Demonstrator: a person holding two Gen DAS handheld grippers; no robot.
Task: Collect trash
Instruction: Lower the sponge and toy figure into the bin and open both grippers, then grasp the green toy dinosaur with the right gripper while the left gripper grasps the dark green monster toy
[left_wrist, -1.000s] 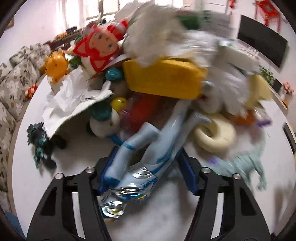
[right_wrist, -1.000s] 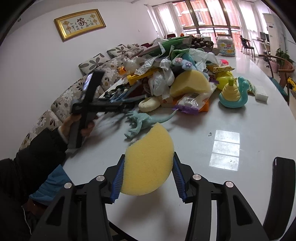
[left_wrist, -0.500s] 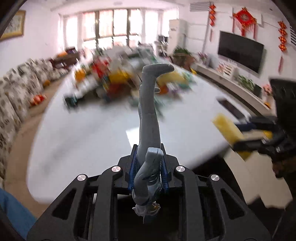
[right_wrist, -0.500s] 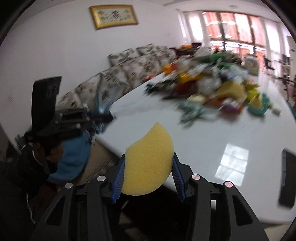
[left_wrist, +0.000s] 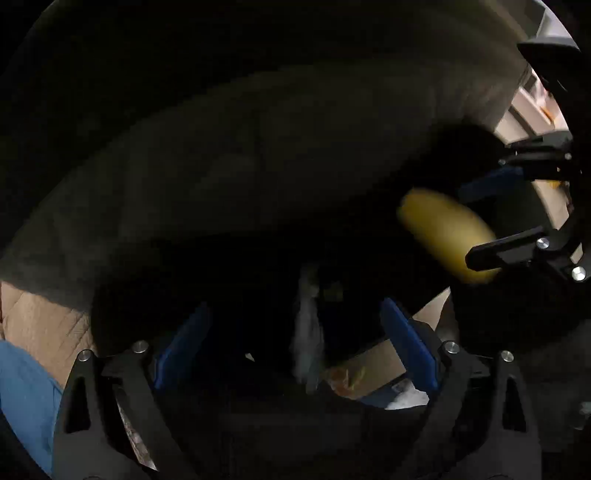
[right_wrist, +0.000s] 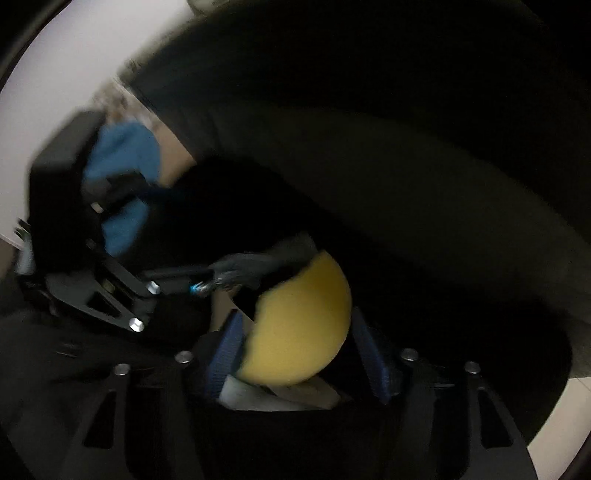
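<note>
Porous rounded yellow sponge (right_wrist: 299, 328), loose between parted right gripper (right_wrist: 295, 354) pads

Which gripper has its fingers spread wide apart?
The left gripper: its blue pads stand far apart, a grey toy loose between them. The right gripper's pads closely flank the yellow sponge.

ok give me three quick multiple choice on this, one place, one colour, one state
1. Where is the sponge?
A. on a table
B. between the right gripper's fingers
C. on a sofa

2. What colour are the pads on the left gripper's fingers?
A. red
B. white
C. blue

3. How do the left gripper's fingers stand?
A. wide apart
B. shut on the sponge
C. shut on a bottle

Answers:
1 B: the yellow sponge sits between the fingers of the right gripper.
2 C: the pads show blue.
3 A: the left gripper is spread, with a grey toy figure loose between its fingers.
</note>
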